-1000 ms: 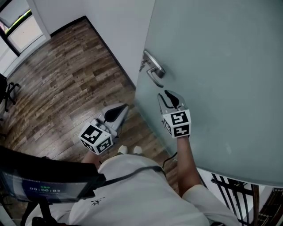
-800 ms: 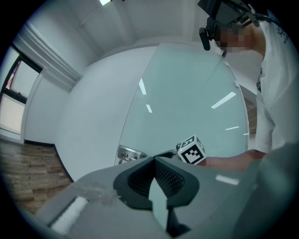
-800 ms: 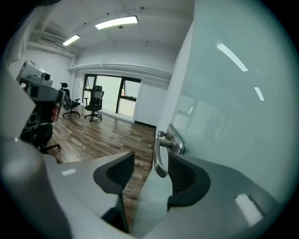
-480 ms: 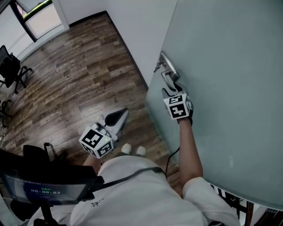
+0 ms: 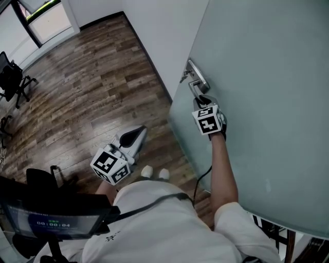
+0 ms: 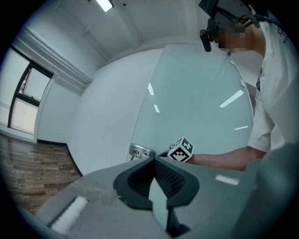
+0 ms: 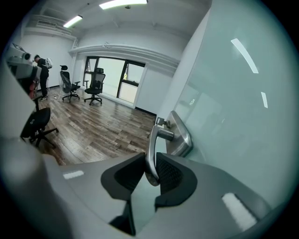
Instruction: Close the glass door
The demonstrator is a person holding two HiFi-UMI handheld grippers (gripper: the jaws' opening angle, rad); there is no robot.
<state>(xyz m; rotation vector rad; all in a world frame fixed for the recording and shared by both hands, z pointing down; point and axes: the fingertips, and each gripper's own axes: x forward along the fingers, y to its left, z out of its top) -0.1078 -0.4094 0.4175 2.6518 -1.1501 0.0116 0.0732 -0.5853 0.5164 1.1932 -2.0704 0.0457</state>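
Note:
The frosted glass door (image 5: 267, 77) fills the right of the head view, with its metal lever handle (image 5: 194, 82) near its left edge. My right gripper (image 5: 202, 100) has just been closing and is shut on that handle: in the right gripper view the lever (image 7: 152, 154) hangs down between the two black pads, which press on it. My left gripper (image 5: 138, 132) hangs lower to the left over the floor, shut and empty. From the left gripper view, the door (image 6: 196, 107), the handle plate (image 6: 140, 151) and the right gripper's marker cube (image 6: 181, 150) show beyond the closed jaws.
A white wall (image 5: 149, 36) meets the door's left edge. Wooden floor (image 5: 77, 97) stretches left to a window (image 5: 46, 15). Office chairs (image 7: 88, 86) stand far across the room. A black railing (image 5: 280, 236) sits behind the door at bottom right. A person stands at far left (image 7: 42, 77).
My right gripper has risen from below the handle up to the lever and closed on it. The left gripper has drifted slightly down and left.

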